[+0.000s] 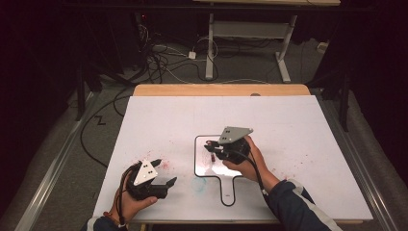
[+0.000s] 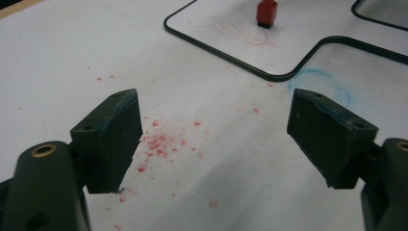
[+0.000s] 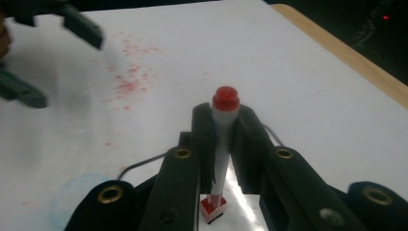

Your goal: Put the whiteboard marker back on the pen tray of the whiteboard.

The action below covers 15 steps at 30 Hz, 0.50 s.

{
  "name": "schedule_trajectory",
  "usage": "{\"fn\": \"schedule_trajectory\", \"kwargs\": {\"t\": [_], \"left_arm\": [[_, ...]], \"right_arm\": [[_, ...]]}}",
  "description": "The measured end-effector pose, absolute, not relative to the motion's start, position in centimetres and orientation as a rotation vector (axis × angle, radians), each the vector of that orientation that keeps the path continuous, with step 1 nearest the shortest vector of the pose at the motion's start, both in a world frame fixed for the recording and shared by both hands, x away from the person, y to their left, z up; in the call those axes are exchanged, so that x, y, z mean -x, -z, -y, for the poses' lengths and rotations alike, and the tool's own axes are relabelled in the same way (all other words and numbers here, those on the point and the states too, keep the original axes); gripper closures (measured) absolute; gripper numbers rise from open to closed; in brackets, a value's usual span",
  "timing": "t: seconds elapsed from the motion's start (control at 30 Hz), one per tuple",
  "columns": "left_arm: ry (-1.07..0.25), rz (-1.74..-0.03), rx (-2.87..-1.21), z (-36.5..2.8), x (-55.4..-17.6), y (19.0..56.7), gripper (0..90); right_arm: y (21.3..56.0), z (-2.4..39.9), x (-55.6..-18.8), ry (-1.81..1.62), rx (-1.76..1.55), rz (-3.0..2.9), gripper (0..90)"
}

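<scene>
Right tongs [image 3: 224, 144] around marker [image 3: 222, 144], tip possibly down.

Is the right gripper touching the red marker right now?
Touching. In the right gripper view, the right gripper has both jaws pressed against the white barrel of the red marker, with no gap on either side, holding it upright over the small whiteboard.

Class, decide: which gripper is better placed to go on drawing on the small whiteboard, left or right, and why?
Right. The right gripper is shut on the red marker, tip down on the small whiteboard. The left gripper is open, off the board.
</scene>
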<state>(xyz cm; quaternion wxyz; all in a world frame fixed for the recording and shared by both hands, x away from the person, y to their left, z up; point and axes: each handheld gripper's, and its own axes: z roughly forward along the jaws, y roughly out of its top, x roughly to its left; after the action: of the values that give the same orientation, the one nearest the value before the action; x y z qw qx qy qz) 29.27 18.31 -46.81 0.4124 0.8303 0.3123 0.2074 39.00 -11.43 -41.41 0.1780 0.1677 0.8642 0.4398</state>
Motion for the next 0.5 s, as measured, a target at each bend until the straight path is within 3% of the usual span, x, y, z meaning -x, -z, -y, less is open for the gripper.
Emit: {"fn": "schedule_trajectory", "kwargs": {"t": [0.13,0.37,0.5], "left_arm": [[-0.519,-0.784,-2.087,-18.3,-29.3,46.8,18.9],[-0.516,-0.777,-2.087,-18.3,-29.2,46.7,18.9],[-0.513,-0.778,-2.089,-18.3,-29.3,46.8,18.9]], "right_arm": [[41.7,11.7,-39.6,-1.271,-0.511,-2.410,81.3],[41.8,9.8,-37.2,-1.370,-0.380,-2.522,81.3],[41.7,10.3,-38.2,-1.304,-0.405,-2.474,81.4]]}}
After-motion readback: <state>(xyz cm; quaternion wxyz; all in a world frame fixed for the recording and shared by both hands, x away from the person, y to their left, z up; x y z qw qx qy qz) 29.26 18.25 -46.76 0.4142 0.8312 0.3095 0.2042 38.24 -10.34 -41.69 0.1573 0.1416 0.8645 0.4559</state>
